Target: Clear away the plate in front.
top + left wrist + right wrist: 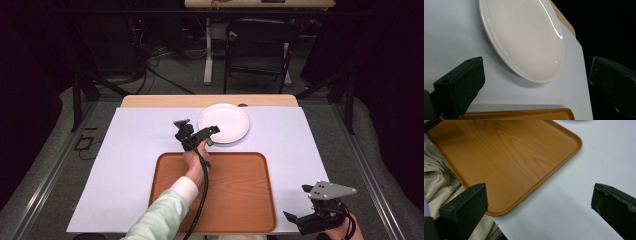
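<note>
We see the left claw spread wide at the near rim of the bare white plate, just beyond the bare wooden tray, while the right claw hangs open beside the tray on the surface.

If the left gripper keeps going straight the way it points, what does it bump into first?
Probably the round white ceramic plate: the open left gripper points at its near rim, with bare pale table cover between; depth is uncertain.
</note>
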The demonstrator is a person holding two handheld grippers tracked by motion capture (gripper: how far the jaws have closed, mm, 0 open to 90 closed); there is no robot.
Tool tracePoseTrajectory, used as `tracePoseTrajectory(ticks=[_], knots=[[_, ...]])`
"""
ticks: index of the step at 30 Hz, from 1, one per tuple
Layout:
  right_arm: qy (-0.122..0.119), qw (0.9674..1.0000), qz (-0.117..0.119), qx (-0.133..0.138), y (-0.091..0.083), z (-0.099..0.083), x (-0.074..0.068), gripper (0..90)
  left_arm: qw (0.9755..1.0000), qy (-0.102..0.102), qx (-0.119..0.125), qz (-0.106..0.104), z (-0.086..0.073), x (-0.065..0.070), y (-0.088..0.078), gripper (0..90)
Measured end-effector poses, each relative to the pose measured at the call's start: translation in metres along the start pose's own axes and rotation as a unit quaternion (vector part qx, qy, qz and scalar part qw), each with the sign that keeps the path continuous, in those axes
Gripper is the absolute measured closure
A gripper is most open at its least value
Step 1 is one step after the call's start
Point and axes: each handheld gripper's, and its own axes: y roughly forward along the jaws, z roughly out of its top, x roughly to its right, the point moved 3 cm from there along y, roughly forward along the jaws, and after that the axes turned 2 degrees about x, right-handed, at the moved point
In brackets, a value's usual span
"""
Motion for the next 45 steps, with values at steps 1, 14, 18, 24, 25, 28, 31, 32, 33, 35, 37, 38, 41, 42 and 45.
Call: tracePoseTrajectory(ticks=[1,14,18,24,25,28,31,32,33,35,37,38,41,42,45], knots=[[0.0,1.0,0.0,0.0,0.0,0.0,0.0,0.3,1.0,-0.001,-0.002,0.0,0.001,0.0,0.002,0.6],[0.001,1.0,0.0,0.001,0.0,0.0,0.0,0.2,0.9982,-0.057,-0.003,0.017,0.002,-0.012,0.021,15.8],[0.0,1.0,-0.001,0.0,0.0,0.0,0.0,0.2,0.9976,-0.065,0.007,0.025,0.001,-0.016,0.025,21.1],[0.002,1.0,-0.002,0.001,0.0,0.0,0.001,0.2,0.9958,-0.084,0.024,0.028,0.002,-0.021,0.027,37.1],[0.002,1.0,-0.002,0.001,0.0,0.0,0.001,0.2,0.9955,-0.086,0.026,0.03,0.002,-0.022,0.027,39.3],[0.002,1.0,-0.003,0.001,0.0,0.0,0.001,0.2,0.9945,-0.098,0.028,0.026,0.003,-0.024,0.029,43.9],[0.002,1.0,-0.003,0.001,0.0,0.0,0.001,0.2,0.9928,-0.113,0.034,0.019,0.004,-0.026,0.031,48.1],[0.002,1.0,-0.003,0.001,0.0,0.0,0.001,0.2,0.993,-0.112,0.033,0.018,0.003,-0.026,0.031,49.2],[0.002,1.0,-0.003,0.001,0.0,0.0,0.001,0.2,0.9925,-0.115,0.037,0.017,0.003,-0.026,0.032,50.3],[0.002,1.0,-0.003,0.001,0.0,0.0,0.001,0.2,0.9918,-0.121,0.039,0.015,0.003,-0.028,0.033,53.0],[0.002,1.0,-0.003,0.0,0.0,0.0,0.001,0.2,0.9907,-0.129,0.042,0.015,0.003,-0.029,0.033,55.5],[0.002,1.0,-0.002,0.0,0.0,0.0,0.001,0.2,0.9904,-0.13,0.043,0.016,0.002,-0.029,0.033,56.6],[0.002,1.0,-0.003,0.0,0.0,0.0,0.001,0.2,0.989,-0.139,0.048,0.018,0.002,-0.03,0.033,59.9],[0.002,1.0,-0.003,0.0,0.0,0.0,0.001,0.5,0.9889,-0.139,0.049,0.018,0.001,-0.03,0.033,61.3],[0.003,1.0,-0.003,-0.002,0.001,0.0,0.001,0.6,0.9886,-0.139,0.054,0.02,0.0,-0.032,0.034,65.4]])
